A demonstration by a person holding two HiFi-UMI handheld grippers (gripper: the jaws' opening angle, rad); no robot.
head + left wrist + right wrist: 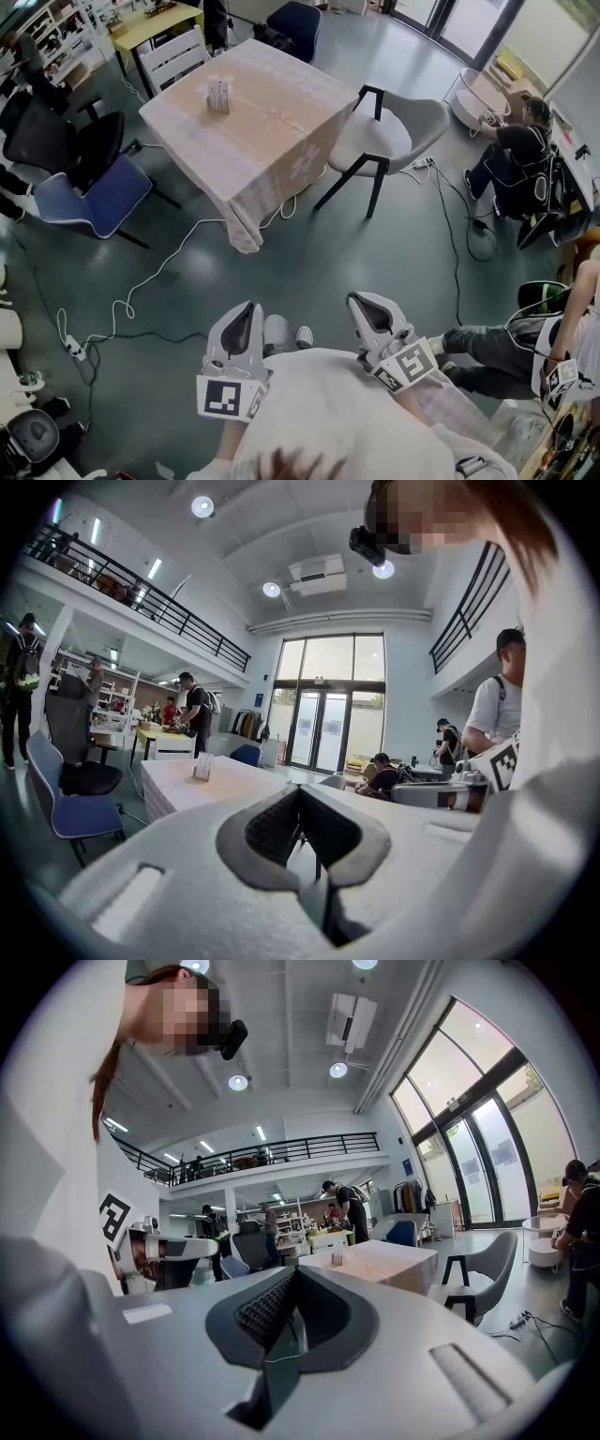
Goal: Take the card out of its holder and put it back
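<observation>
1. The card holder (217, 96) stands upright on the cloth-covered desk (272, 112), towards its far left part. It is too small here to tell the card from the holder.
2. A grey chair (394, 131) sits at the desk's right side and a blue chair (94, 197) off its left.
3. Well apart from the desk, over the floor (309, 253), the left hand-held gripper (251, 309) has its jaws together on nothing.
4. Beside it, the right hand-held gripper (361, 302) is likewise closed and empty.
</observation>
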